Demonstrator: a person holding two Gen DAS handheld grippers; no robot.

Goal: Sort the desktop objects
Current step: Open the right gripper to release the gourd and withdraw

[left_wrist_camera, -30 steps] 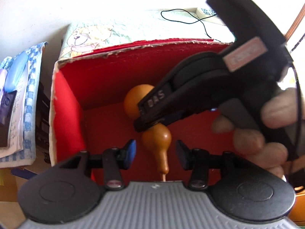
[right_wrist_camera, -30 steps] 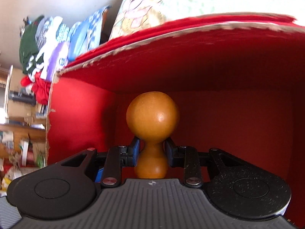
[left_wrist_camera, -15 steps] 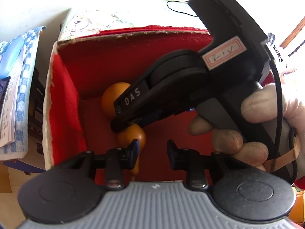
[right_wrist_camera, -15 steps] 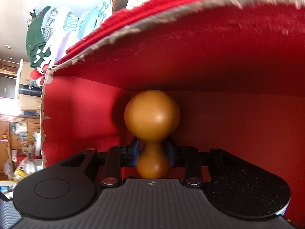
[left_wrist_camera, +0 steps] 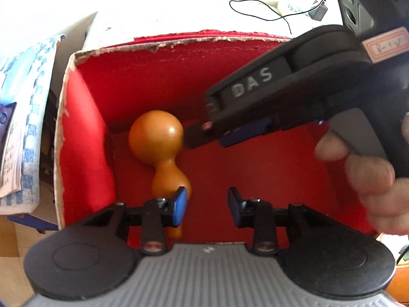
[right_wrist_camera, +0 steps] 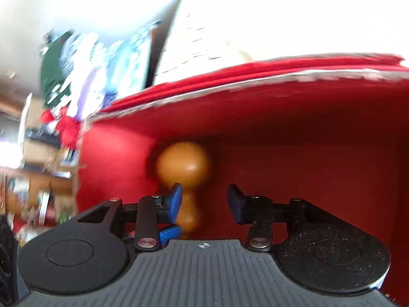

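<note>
Red box [left_wrist_camera: 255,168]: It is sitting open at the top. It is red on the floor and on the walls inside. The top edges are looking torn and pale. It is filling most of both views.

Right gripper [right_wrist_camera: 204,200]: It is hanging inside the box, over the red floor. Its jaws are standing spread apart, with nothing between them. In the left wrist view it is showing as a big black tool [left_wrist_camera: 288,94] reaching in from the upper right, with its tip just beside the round end of the gourd. A hand [left_wrist_camera: 370,176] is wrapping around its grip.

Left gripper [left_wrist_camera: 207,206]: It is hovering at the near edge of the box. Its jaws are standing spread apart, and they are pinching nothing. The left blue pad is showing in front of the thin part of the gourd.

Gourd [left_wrist_camera: 158,140]: It is orange-brown and shiny. It is lying on the floor of the box, close to the left wall and the back corner. Its big round end is pointing to the back wall. Its small end and stem are pointing to the near edge. In the right wrist view it [right_wrist_camera: 182,165] is looking blurry, and it is sitting a little left of the open gap.

Black cord [left_wrist_camera: 258,12]: It is lying in a loop on the white surface behind the box.
</note>
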